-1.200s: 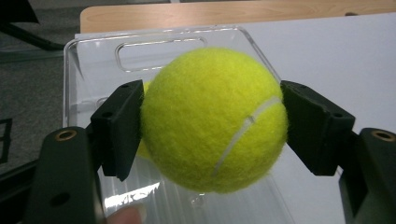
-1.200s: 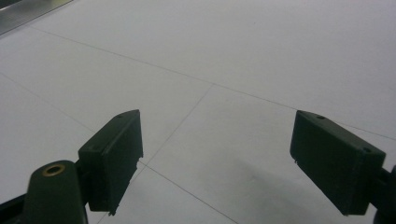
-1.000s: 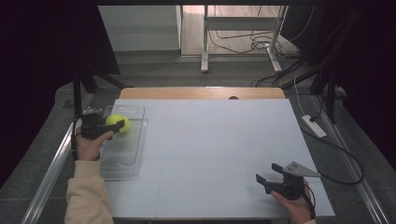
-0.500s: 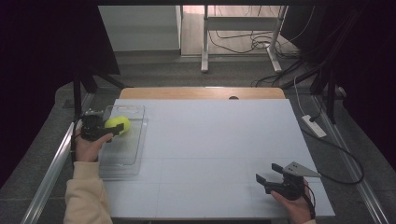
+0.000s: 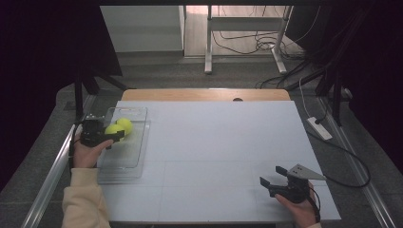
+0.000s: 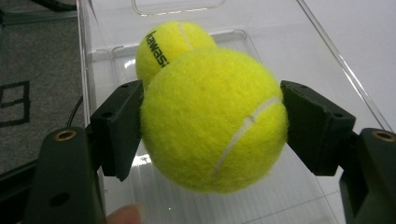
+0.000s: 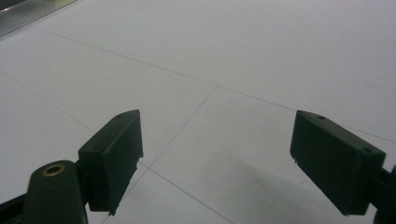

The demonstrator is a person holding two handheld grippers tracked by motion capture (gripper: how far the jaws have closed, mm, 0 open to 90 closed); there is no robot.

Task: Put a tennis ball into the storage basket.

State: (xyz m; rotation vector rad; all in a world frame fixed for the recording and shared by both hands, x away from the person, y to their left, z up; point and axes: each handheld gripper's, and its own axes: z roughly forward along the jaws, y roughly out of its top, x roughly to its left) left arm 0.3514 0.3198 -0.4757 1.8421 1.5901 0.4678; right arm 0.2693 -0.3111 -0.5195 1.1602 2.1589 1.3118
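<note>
My left gripper (image 5: 110, 135) is shut on a yellow tennis ball (image 5: 114, 130), holding it just above the floor of a clear plastic tray (image 5: 124, 159) at the table's left side. In the left gripper view both black pads (image 6: 122, 126) press into the sides of the held ball (image 6: 215, 121). A second tennis ball (image 6: 170, 44) with black lettering lies in the tray (image 6: 285, 196) right behind it, and the two look to be touching. My right gripper (image 5: 272, 176) rests low near the table's front right corner, its jaws wide apart (image 7: 217, 154) over bare white table.
The white tabletop (image 5: 223, 147) stretches between the two hands. A white power strip (image 5: 319, 128) and its cable lie past the table's right edge. A metal rail (image 5: 52, 175) runs along the left side.
</note>
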